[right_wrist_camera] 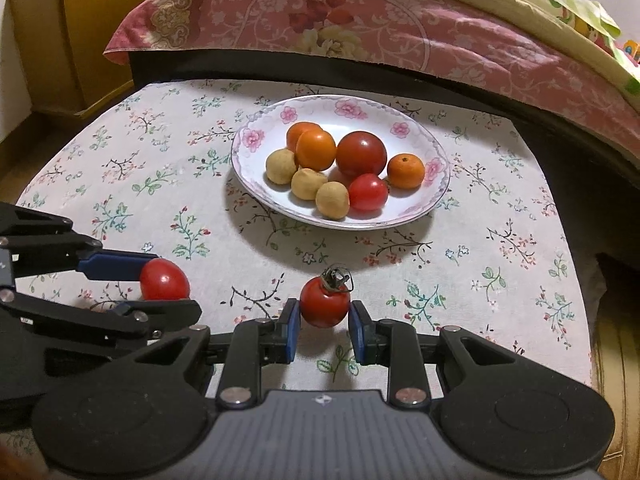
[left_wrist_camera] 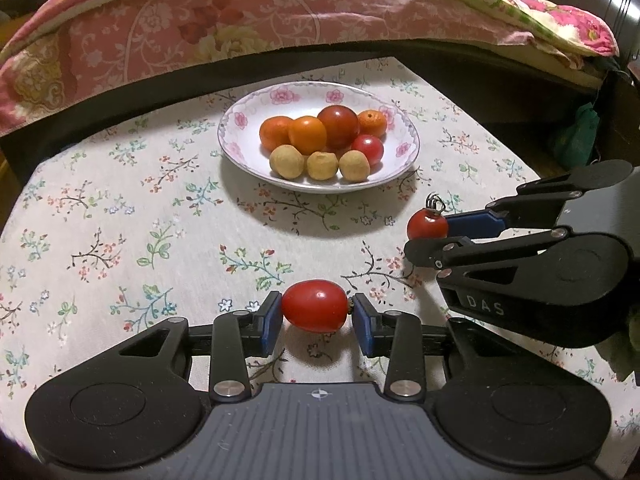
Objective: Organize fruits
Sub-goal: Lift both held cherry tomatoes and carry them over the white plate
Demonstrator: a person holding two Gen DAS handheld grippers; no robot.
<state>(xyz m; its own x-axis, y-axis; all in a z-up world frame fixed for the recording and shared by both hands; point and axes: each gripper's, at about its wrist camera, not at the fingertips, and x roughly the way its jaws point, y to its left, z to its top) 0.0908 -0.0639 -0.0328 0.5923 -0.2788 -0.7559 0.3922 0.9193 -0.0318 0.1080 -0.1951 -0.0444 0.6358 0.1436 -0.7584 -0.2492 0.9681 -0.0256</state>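
My left gripper (left_wrist_camera: pixel 315 316) is shut on an oval red tomato (left_wrist_camera: pixel 314 306), held just above the tablecloth; it also shows in the right wrist view (right_wrist_camera: pixel 164 280). My right gripper (right_wrist_camera: pixel 323 320) is shut on a round red tomato with a dry stem (right_wrist_camera: pixel 325 300), which also shows in the left wrist view (left_wrist_camera: pixel 426 224). A floral plate (left_wrist_camera: pixel 240 120) beyond both grippers holds orange fruits (left_wrist_camera: pixel 307 135), two red tomatoes (left_wrist_camera: pixel 338 126) and three tan round fruits (left_wrist_camera: pixel 286 161). The plate shows in the right wrist view too (right_wrist_camera: pixel 256 136).
A flowered tablecloth (left_wrist_camera: pixel 120 216) covers the small table. A bed with a pink floral quilt (left_wrist_camera: pixel 224 20) runs along the far edge. A cardboard box (right_wrist_camera: pixel 72 32) stands at the far left. The table edge drops off at the right (right_wrist_camera: pixel 588 320).
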